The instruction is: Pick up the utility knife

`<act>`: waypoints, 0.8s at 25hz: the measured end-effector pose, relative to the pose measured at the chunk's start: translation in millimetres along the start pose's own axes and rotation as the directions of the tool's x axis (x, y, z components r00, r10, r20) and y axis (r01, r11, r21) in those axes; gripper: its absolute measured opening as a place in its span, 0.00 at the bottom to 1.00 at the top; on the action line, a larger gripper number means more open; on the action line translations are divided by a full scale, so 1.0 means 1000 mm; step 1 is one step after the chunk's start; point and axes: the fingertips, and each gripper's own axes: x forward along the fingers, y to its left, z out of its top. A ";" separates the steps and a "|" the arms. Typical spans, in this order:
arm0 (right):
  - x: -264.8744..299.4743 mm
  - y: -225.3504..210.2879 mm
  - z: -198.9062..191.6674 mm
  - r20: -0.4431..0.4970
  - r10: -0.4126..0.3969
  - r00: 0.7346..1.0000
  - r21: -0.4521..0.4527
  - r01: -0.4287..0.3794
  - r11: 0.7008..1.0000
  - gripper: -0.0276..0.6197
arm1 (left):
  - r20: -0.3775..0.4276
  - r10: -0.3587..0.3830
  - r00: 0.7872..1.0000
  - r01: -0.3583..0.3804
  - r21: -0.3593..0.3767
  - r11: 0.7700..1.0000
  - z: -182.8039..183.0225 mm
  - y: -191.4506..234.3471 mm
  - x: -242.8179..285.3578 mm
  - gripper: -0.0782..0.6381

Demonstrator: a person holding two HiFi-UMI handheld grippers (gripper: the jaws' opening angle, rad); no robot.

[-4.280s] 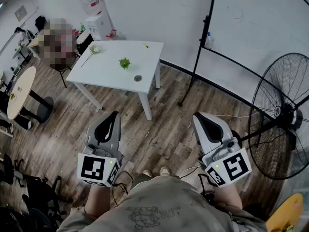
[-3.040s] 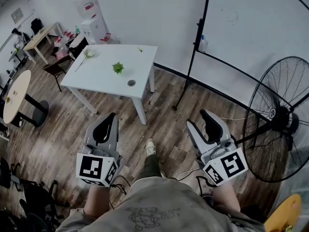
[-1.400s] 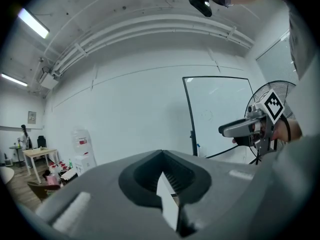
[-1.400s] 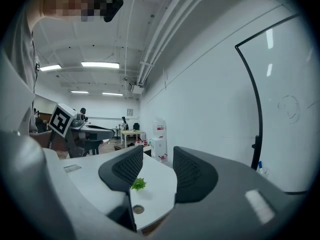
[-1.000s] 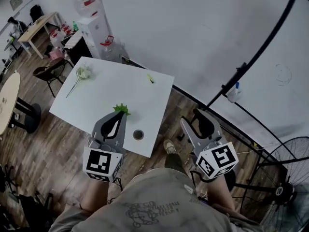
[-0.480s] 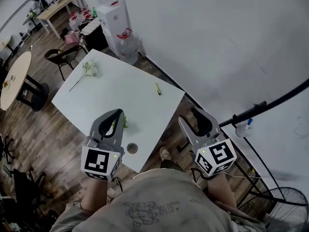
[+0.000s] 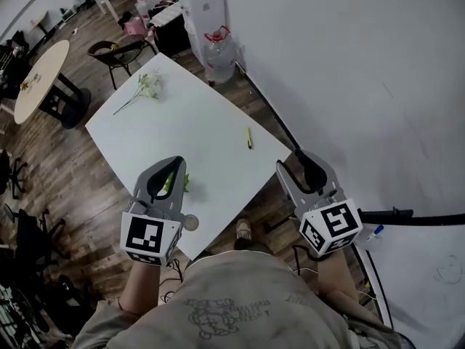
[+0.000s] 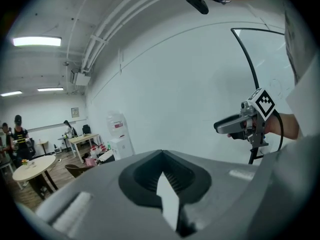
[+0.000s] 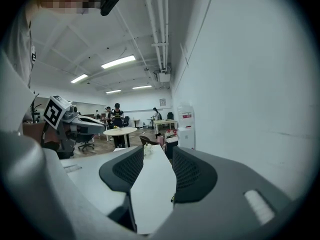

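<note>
**Left gripper** [image 7: 176, 161]: jaws closed tip to tip on nothing, held above the near part of the white table [image 7: 211, 122].

**Right gripper** [image 7: 292, 160]: jaws apart and empty, held off the table's right corner. The tabletop shows between them in the right gripper view.

**Utility knife** [image 7: 248, 137]: a slim yellow-green bar lying flat near the table's right edge. It sits at about 10 o'clock from the right gripper and 2 o'clock from the left, and neither touches it. It is judged light, stiff and smooth-cased. Its low profile favours a grip across the narrow width at mid-handle, clear of the blade end; which end that is cannot be told.

**Containers:**
- A small round dish or cap [image 7: 190, 222] sits at the table's near edge, about 6 o'clock from the left gripper. Its contents are not discernible.
- A water jug [image 7: 220, 49] stands on the floor at about 12 o'clock from the knife, beside a water dispenser [image 7: 203, 2]. How full it is cannot be told.
</note>
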 end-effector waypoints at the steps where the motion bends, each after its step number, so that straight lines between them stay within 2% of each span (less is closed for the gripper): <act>1: 0.006 -0.003 -0.002 -0.008 0.016 1.000 -0.009 -0.016 1.000 0.35 | -0.003 0.015 1.000 -0.015 -0.002 1.000 -0.001 0.002 0.002 0.11; 10: 0.050 0.002 -0.018 -0.073 0.114 0.991 -0.036 -0.117 0.993 0.35 | -0.044 0.123 0.991 -0.124 -0.011 0.992 -0.018 0.024 -0.005 0.11; 14: 0.063 0.006 -0.026 -0.104 0.115 0.988 -0.027 -0.118 0.993 0.35 | -0.072 0.151 0.986 -0.154 -0.037 0.987 -0.028 0.035 -0.016 0.11; 20: 0.078 0.012 -0.042 -0.140 0.089 0.986 0.049 -0.083 0.995 0.33 | -0.079 0.133 0.988 -0.137 -0.041 0.990 -0.045 0.050 -0.022 0.11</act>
